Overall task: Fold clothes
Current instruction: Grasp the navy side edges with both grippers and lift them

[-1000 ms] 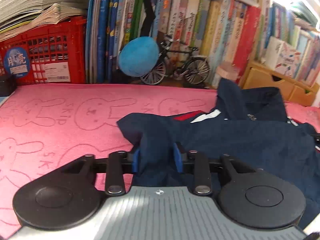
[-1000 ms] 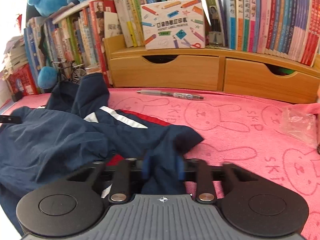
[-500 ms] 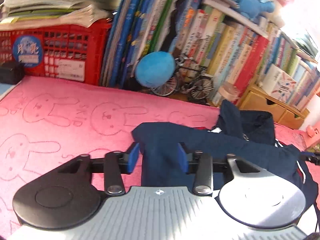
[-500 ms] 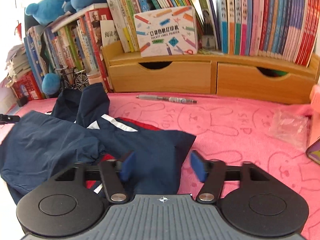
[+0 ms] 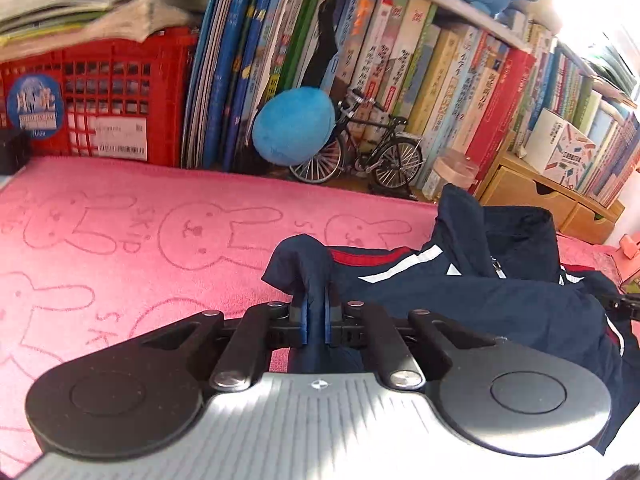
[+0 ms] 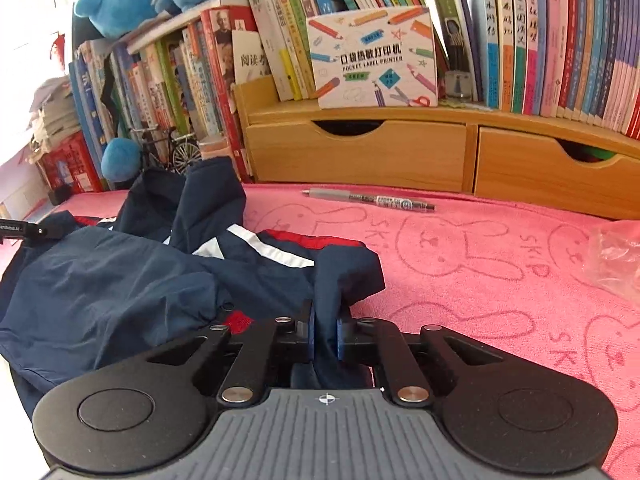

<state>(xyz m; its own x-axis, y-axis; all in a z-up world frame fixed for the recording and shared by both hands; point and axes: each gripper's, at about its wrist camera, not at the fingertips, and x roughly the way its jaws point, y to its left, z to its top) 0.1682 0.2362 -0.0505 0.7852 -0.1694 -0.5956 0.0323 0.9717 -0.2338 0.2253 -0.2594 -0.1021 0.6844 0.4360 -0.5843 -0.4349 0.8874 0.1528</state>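
A navy jacket [image 5: 500,304] with red and white stripes lies crumpled on the pink rabbit-print towel [image 5: 120,240]. My left gripper [image 5: 316,322] is shut on a fold of the navy jacket at its left end, the blue pads pinching the cloth. In the right wrist view the same jacket [image 6: 120,280] spreads to the left, and my right gripper [image 6: 325,334] is shut on its right end, cloth bunched between the pads. The left gripper's dark tip [image 6: 24,230] shows at the far left edge there.
A red crate [image 5: 100,96], a blue plush ball [image 5: 294,126] and a model bicycle [image 5: 360,152] stand along the back with rows of books. Wooden drawers [image 6: 400,152], a pen [image 6: 372,199] and a clear plastic bag [image 6: 616,256] sit on the right.
Both grippers opened wide around the jacket cloth half a second ago, then closed tight on it again. The jacket's ends now bunch between the pads.
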